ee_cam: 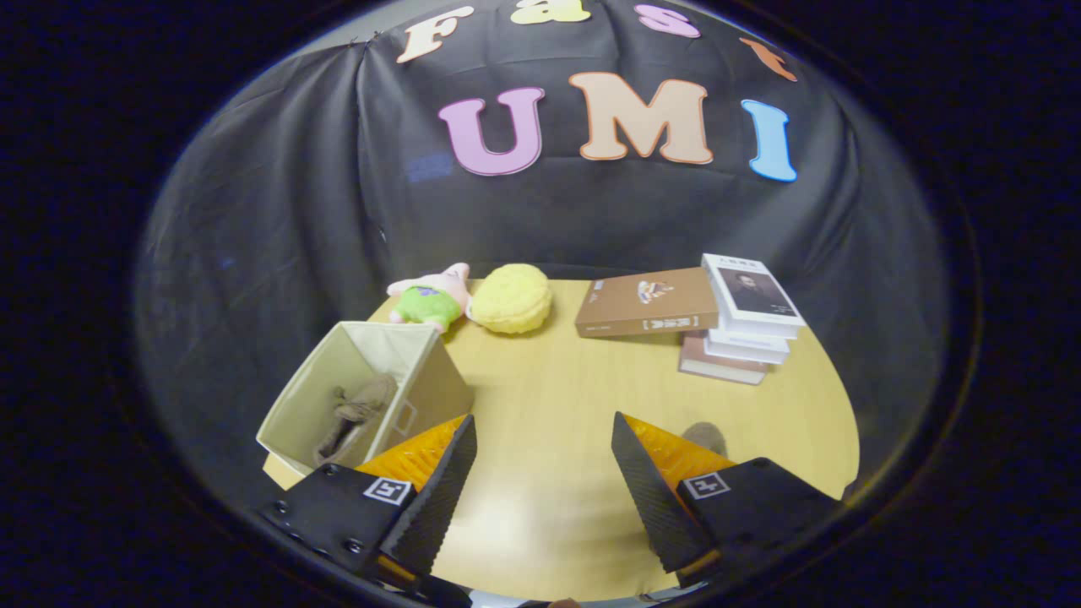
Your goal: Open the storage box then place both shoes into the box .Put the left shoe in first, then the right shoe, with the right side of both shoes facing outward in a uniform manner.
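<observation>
A beige fabric storage box (422, 397) stands open on the wooden table, just beyond my left finger. Inside it lies one brown-grey shoe (355, 414), leaning along the box's right wall. A second grey-brown shoe (706, 437) peeks out just behind my right finger, mostly hidden by it. My gripper (545, 443) hangs open above bare tabletop with nothing between its fingers.
At the table's far side lie a pink-and-green plush toy (431, 300) and a yellow knitted ball (511, 298). A brown book (646, 302) leans on a stack of books (743, 325) at the far right. The table (557, 380) ends close behind these.
</observation>
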Motion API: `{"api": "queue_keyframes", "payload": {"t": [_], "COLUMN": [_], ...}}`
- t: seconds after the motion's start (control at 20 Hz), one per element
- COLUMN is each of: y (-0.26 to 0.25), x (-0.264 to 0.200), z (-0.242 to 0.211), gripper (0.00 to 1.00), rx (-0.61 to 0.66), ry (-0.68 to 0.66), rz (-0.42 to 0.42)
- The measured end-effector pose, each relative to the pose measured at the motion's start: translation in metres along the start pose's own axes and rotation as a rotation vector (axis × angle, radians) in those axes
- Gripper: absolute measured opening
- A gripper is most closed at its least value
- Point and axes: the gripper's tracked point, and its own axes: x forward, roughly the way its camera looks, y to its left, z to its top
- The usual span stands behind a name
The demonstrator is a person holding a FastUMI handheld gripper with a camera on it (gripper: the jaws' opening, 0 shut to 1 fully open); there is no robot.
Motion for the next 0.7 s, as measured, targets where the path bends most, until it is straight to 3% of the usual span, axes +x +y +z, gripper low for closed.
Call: {"api": "queue_keyframes", "payload": {"t": [0.35,0.7], "y": [-0.110,-0.187], "x": [-0.008,0.012], "z": [-0.031,-0.094], "gripper": [1.00,1.00], "rx": [-0.005,0.023], "ry": [0.018,0.145], "rz": [-0.127,-0.177]}}
